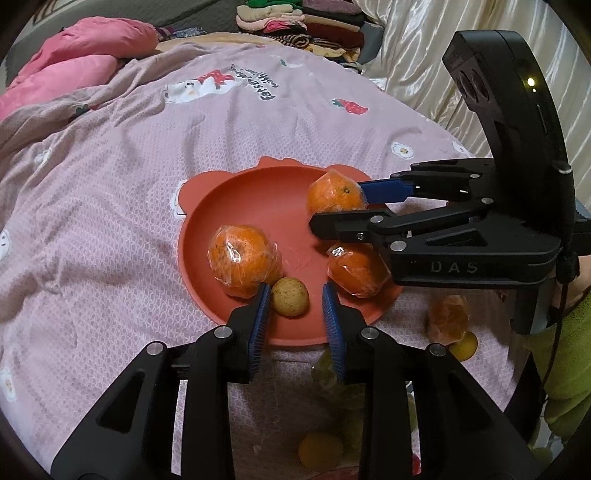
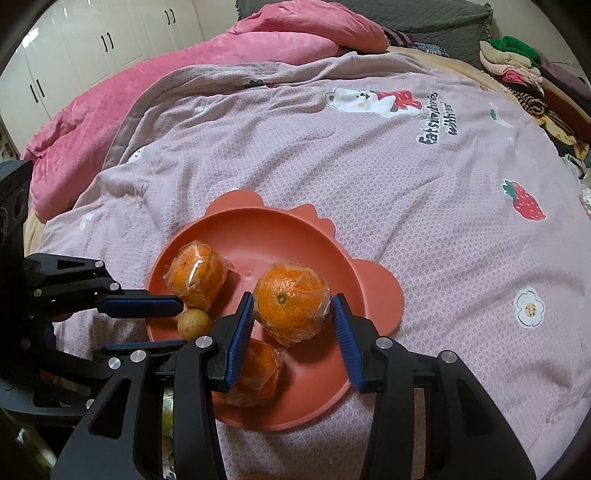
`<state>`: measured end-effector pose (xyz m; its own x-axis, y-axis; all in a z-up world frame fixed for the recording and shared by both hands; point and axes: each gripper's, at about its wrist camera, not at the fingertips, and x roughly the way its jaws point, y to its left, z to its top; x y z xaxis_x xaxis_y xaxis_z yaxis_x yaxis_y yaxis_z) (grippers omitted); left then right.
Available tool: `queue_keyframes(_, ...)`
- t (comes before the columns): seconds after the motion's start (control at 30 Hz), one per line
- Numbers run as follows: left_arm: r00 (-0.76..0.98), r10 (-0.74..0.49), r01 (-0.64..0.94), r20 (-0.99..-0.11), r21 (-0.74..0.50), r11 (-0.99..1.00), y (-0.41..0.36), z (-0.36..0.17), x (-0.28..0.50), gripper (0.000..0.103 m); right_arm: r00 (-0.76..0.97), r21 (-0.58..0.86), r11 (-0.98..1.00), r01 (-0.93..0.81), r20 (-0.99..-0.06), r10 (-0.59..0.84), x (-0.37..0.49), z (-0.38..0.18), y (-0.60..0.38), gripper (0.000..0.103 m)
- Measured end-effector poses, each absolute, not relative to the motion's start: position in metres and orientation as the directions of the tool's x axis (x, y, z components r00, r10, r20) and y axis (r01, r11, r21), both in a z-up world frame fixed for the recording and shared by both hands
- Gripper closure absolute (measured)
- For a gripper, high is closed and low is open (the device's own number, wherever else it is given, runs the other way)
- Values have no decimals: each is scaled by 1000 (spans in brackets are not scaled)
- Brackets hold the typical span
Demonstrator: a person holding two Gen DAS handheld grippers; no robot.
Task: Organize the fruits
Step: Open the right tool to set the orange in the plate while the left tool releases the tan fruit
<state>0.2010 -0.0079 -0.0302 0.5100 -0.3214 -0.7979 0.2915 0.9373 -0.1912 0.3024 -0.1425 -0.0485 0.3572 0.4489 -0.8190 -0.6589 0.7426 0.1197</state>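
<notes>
A red bear-shaped plate (image 1: 258, 199) (image 2: 295, 236) lies on the bed. It holds three plastic-wrapped oranges and a small tan round fruit (image 1: 290, 297) (image 2: 194, 324). My left gripper (image 1: 297, 295) is open, and the tan fruit sits between its fingers against the left pad. My right gripper (image 2: 293, 304) (image 1: 338, 203) is open around the far-right orange (image 2: 291, 301) (image 1: 335, 194); that orange rests on the plate. The other oranges lie at the plate's left (image 1: 242, 260) (image 2: 197, 275) and near edge (image 1: 356, 271) (image 2: 255, 373).
A wrapped orange (image 1: 448, 317) and yellow fruits (image 1: 465, 345) (image 1: 319, 450) lie on the pink patterned blanket (image 1: 110, 221) beside and below the plate. A pink quilt (image 2: 184, 70) lies at the back, with stacked clothes (image 1: 306, 26) and white cupboards (image 2: 92, 40).
</notes>
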Motion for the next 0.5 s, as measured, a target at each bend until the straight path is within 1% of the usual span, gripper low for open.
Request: queue_keyframes(0.5, 525, -324, 289, -787, -194, 938, -4, -25, 197, 81, 382, 134, 746, -653, -792, 477, 295, -32, -154, 60)
